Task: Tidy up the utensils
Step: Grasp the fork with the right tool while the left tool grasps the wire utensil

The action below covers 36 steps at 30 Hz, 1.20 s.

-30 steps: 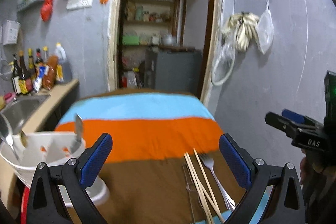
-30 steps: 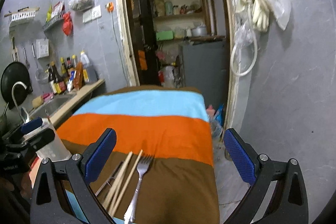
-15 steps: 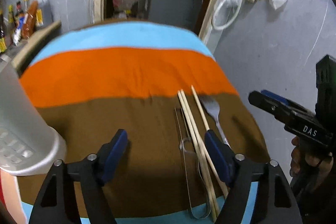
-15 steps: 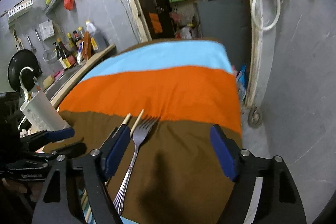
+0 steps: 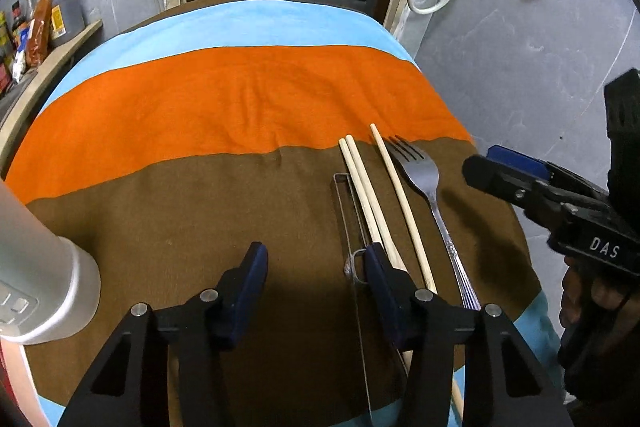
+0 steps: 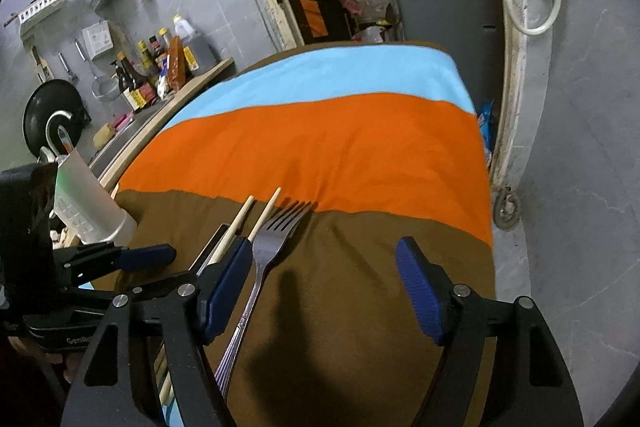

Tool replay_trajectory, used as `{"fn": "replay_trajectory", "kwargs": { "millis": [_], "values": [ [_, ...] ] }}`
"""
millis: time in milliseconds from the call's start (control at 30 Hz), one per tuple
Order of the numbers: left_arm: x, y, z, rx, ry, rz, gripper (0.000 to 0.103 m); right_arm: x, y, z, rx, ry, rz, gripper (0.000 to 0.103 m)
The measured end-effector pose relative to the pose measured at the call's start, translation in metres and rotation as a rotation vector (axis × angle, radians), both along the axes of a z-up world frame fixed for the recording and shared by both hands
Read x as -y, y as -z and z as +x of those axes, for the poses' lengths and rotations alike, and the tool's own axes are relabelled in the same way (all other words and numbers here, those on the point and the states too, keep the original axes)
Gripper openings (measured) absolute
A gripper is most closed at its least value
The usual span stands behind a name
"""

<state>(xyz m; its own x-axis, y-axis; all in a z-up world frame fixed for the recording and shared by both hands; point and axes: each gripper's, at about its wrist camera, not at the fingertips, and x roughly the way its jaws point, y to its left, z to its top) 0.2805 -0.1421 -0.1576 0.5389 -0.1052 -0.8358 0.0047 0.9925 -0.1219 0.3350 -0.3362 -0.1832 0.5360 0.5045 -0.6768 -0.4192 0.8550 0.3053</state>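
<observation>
We're hovering over the desk [image 5: 168, 211] with its striped cloth, and the white utensil holder [image 5: 36, 267] is standing at its left edge. Our left hand-held gripper [image 5: 316, 267] is half apart after narrowing its jaws, holding nothing, its right pad just beside the metal tongs [image 5: 352, 227] and chopsticks [image 5: 372, 203]. Our right hand-held gripper [image 6: 324, 267] is gaping too after narrowing, nothing pinched, with the fork [image 6: 272, 247] lying just inside its left pad. We're judging this as the reach-in before the first pick; next we're needing to straddle one utensil and clamp it.
</observation>
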Motion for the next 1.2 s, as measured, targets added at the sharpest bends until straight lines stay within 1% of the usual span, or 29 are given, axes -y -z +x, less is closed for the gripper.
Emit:
{"fn": "replay_trajectory", "kwargs": {
  "millis": [167, 267, 400, 467, 500, 633, 733, 767, 867, 933, 967, 1067, 1133, 1167, 1200],
  "values": [
    [-0.003, -0.001, -0.001, 0.0, -0.014, -0.012, 0.047, -0.013, 0.007, 0.004, -0.016, -0.049, -0.022, 0.066],
    [-0.007, -0.001, 0.0, 0.0, -0.026, -0.035, 0.047, -0.027, 0.011, 0.006, -0.015, -0.079, -0.083, 0.066],
    [-0.006, 0.0, 0.0, 0.002, -0.027, -0.035, 0.046, -0.034, 0.01, 0.007, 0.004, -0.102, -0.152, 0.066],
    [-0.006, 0.0, 0.0, 0.001, -0.026, -0.038, 0.046, -0.037, 0.009, 0.007, 0.02, -0.11, -0.198, 0.061],
    [-0.006, 0.0, 0.0, -0.001, -0.025, -0.041, 0.046, -0.037, 0.008, 0.008, 0.023, -0.113, -0.206, 0.058],
    [-0.007, -0.001, 0.0, -0.014, 0.005, -0.057, 0.046, -0.033, 0.002, 0.007, 0.008, -0.104, -0.193, 0.041],
    [0.0, -0.002, 0.002, -0.032, 0.046, -0.03, 0.046, -0.025, -0.002, 0.008, -0.02, -0.09, -0.161, 0.036],
    [0.004, -0.002, 0.003, -0.038, 0.061, -0.013, 0.046, -0.023, -0.001, 0.009, -0.026, -0.088, -0.152, 0.035],
    [0.018, 0.001, 0.008, -0.058, 0.094, 0.072, 0.047, -0.023, -0.002, 0.011, -0.038, -0.085, -0.139, 0.035],
    [0.022, 0.001, 0.01, -0.062, 0.096, 0.095, 0.046, -0.025, -0.001, 0.012, -0.039, -0.087, -0.14, 0.035],
    [0.021, 0.001, 0.01, -0.063, 0.094, 0.091, 0.046, -0.024, 0.003, 0.014, -0.041, -0.088, -0.138, 0.035],
    [0.015, -0.001, 0.011, -0.063, 0.082, 0.07, 0.04, -0.023, 0.005, 0.016, -0.055, -0.088, -0.133, 0.035],
    [0.009, -0.003, 0.011, -0.062, 0.063, 0.044, 0.031, -0.025, 0.005, 0.02, -0.066, -0.085, -0.134, 0.035],
    [0.006, -0.003, 0.012, -0.063, 0.053, 0.031, 0.029, -0.027, 0.006, 0.022, -0.071, -0.081, -0.133, 0.035],
    [0.003, -0.003, 0.012, -0.063, 0.044, 0.022, 0.024, -0.026, 0.007, 0.024, -0.074, -0.081, -0.13, 0.031]
  ]
}}
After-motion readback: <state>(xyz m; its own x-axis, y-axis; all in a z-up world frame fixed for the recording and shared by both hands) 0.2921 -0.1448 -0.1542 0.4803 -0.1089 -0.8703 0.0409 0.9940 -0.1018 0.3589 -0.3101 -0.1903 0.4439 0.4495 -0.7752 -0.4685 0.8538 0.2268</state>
